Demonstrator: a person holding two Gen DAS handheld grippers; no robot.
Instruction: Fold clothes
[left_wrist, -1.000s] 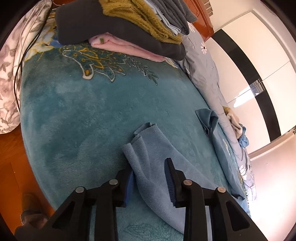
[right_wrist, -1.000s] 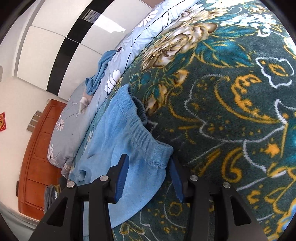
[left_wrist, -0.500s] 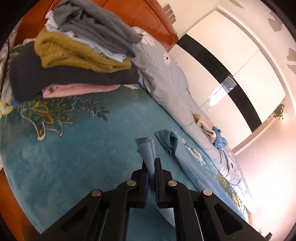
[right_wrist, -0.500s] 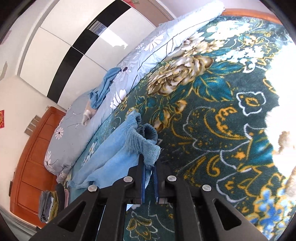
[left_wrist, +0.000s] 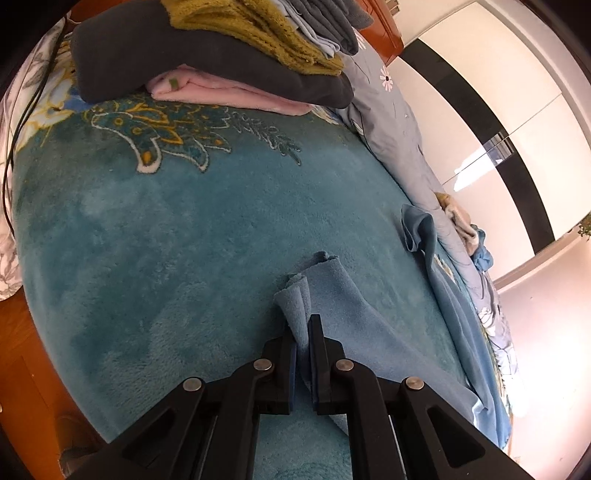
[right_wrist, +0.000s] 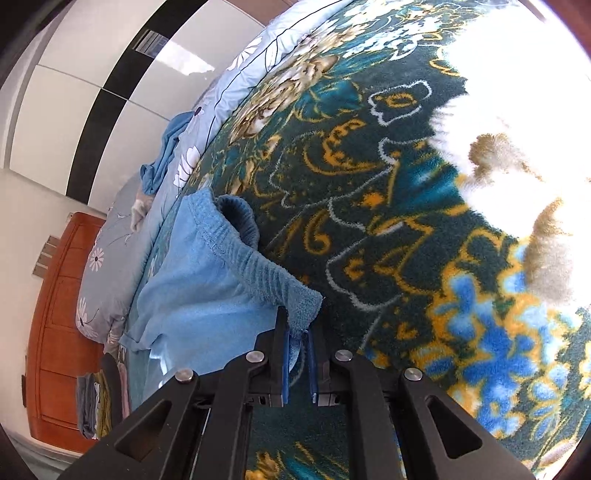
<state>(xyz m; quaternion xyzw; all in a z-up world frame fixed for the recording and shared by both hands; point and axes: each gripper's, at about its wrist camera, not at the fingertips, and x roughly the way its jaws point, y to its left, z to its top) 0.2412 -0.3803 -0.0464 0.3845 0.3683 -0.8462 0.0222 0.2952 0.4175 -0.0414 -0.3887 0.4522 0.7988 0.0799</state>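
On the teal blanket (left_wrist: 155, 240), below the pile (left_wrist: 221, 55), lie blue trousers (right_wrist: 199, 295); left gripper (left_wrist: 303, 332) pinches a hem, right gripper (right_wrist: 297, 343) the waistband, 2 ends ready to fold.

Light-blue fleece trousers (right_wrist: 207, 295) are lying stretched across the teal blanket; elastic waistband (right_wrist: 266, 273) and leg hem (left_wrist: 299, 295) are lifting, pinched.

A grey floral duvet (left_wrist: 391, 122) lies beside the white wardrobe (left_wrist: 517, 92).
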